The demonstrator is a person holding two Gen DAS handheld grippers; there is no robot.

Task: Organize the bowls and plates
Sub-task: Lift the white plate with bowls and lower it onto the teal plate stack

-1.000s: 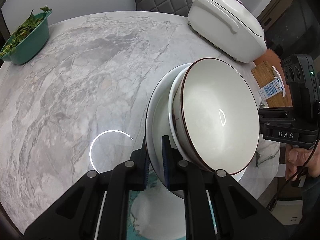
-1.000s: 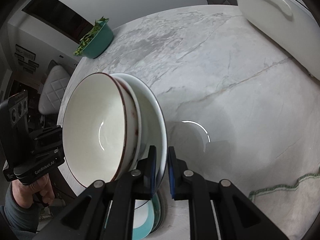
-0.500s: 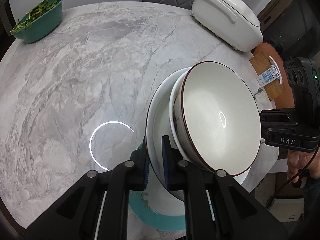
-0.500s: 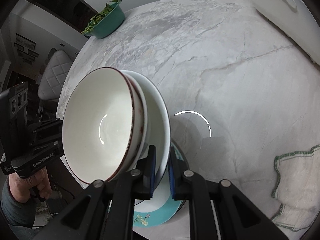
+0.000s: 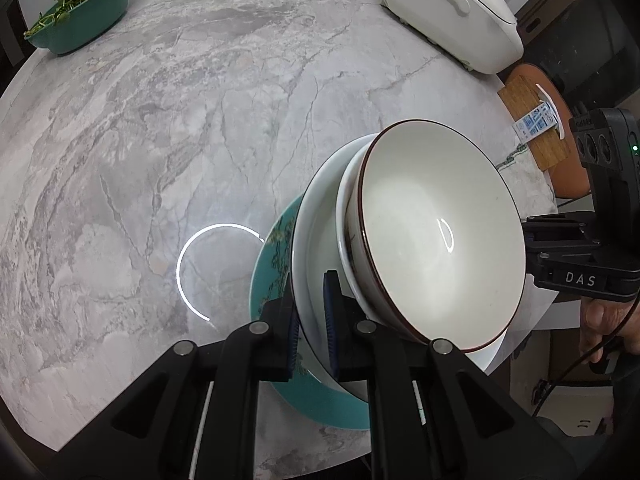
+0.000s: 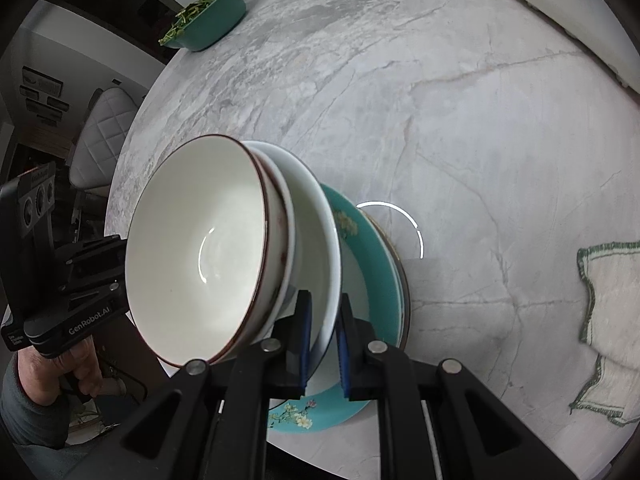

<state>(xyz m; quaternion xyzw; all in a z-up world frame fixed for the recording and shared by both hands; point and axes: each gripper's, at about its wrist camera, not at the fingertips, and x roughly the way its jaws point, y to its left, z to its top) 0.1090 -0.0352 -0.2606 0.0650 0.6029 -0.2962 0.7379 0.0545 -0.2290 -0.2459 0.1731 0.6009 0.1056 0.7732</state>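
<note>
I carry a stack of white dishes between both grippers. My left gripper (image 5: 312, 312) is shut on one side of the white plate's (image 5: 316, 252) rim, and my right gripper (image 6: 322, 332) is shut on the opposite side of the white plate (image 6: 316, 240). In the plate sit nested white bowls, the top one a brown-rimmed bowl (image 5: 436, 236) (image 6: 196, 248). The stack hangs just above a teal flowered plate (image 5: 276, 256) (image 6: 360, 240) lying at the marble table's near edge. Each view shows the other gripper at the far side of the stack.
A teal bowl of greens (image 5: 76, 16) (image 6: 208, 16) stands at the far left of the round marble table (image 5: 200, 120). A white rice cooker (image 5: 452, 16) sits at the far right. A white cloth (image 6: 608, 328) lies right. A person's hand (image 6: 72, 376) holds the other gripper.
Both grippers have drawn the dish stack back toward the table's near edge and slightly down; the teal flowered plate has come into view under it. Grips unchanged.
</note>
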